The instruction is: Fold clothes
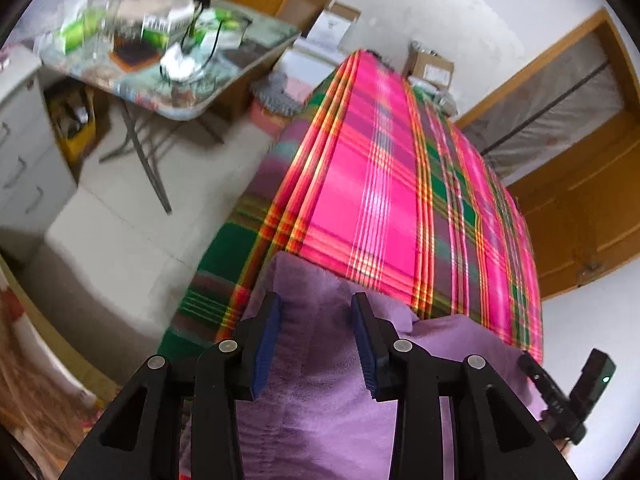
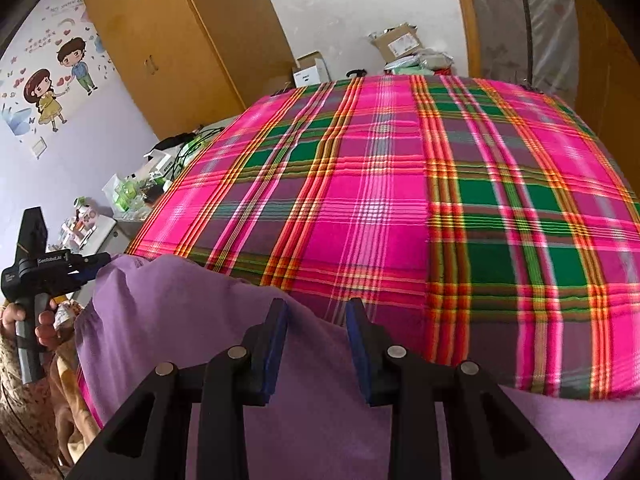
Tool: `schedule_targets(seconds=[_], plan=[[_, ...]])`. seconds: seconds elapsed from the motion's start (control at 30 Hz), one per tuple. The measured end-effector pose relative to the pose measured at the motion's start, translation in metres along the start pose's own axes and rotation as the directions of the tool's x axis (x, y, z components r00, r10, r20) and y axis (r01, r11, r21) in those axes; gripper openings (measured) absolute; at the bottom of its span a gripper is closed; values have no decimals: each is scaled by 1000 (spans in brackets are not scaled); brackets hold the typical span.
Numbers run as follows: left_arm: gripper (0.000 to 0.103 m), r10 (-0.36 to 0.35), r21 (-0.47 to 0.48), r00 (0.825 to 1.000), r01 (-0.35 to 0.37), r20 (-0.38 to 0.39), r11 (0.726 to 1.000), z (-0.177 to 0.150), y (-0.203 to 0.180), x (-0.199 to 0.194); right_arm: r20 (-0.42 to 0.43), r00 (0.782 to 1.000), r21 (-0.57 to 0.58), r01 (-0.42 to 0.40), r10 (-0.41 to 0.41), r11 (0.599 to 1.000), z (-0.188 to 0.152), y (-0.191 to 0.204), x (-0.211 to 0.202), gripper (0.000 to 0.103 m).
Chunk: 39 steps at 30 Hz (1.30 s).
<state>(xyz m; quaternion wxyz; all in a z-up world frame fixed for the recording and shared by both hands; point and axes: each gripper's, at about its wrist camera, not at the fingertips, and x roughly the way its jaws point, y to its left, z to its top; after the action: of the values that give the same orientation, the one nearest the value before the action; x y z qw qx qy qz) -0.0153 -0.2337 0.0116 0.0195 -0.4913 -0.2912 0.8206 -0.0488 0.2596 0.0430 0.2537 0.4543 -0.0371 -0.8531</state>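
A purple garment (image 1: 320, 392) lies on the near end of a bed covered with a pink, green and orange plaid sheet (image 1: 376, 184). My left gripper (image 1: 316, 300) hovers over the garment's far edge, its blue pads apart, with the cloth lying under the gap and not pinched. The right wrist view shows the same garment (image 2: 180, 312) spread across the bed's near edge. My right gripper (image 2: 317, 306) stands open above the garment's far hem, nothing pressed between its pads. The left gripper (image 2: 96, 264), held by a hand (image 2: 44, 332), shows at the garment's left corner.
The plaid sheet (image 2: 400, 200) runs far ahead. Left of the bed stand a folding table (image 1: 180, 72) crowded with small items and white drawers (image 1: 24, 152). Cardboard boxes (image 2: 396, 44) sit at the bed's far end, by a wooden wardrobe (image 2: 180, 40). A wooden door (image 1: 580, 200) is on the right.
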Motion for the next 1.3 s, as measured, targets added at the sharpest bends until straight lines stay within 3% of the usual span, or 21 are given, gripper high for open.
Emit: schedule_targets(seconds=[0.3,0.43,0.53,0.57,0.67,0.8,1.0,1.17,1.3], plan=[[37,25,-68,999,-28,-42,997,9,3,13,-37,996,37,-79,80,996,0,-3,16,31],[38,44,-40,998,-45,-35,998,6,-4,12,-35,995,20,-96,97,995,0,0,18,8],[26,22,-50,1000,-23,-16,998,6,0,10,-13,996,4,-93,93,996,1,1,15,5],[25,12,-56,1000,-12,-9,998,5,2,9,-1,996,12,-92,92,996,1,-1,13,4],[18,67,-29,997,-65,43,997,3,-1,2,34,996,34,-89,88,995,2,-5,8,4],[16,92,-15,991,-91,98,996,2,-6,-10,72,995,18,-75,73,997,4,-2,3,4],[16,143,19,983,-147,115,989,-1,-12,4,37,999,31,-22,21,999,6,-1,21,4],[23,159,-24,984,-158,78,987,1,-3,7,38,999,68,-18,16,998,4,-7,18,8],[27,190,-16,975,-189,114,982,-2,-9,-10,90,995,105,-60,51,993,6,-22,-9,11]])
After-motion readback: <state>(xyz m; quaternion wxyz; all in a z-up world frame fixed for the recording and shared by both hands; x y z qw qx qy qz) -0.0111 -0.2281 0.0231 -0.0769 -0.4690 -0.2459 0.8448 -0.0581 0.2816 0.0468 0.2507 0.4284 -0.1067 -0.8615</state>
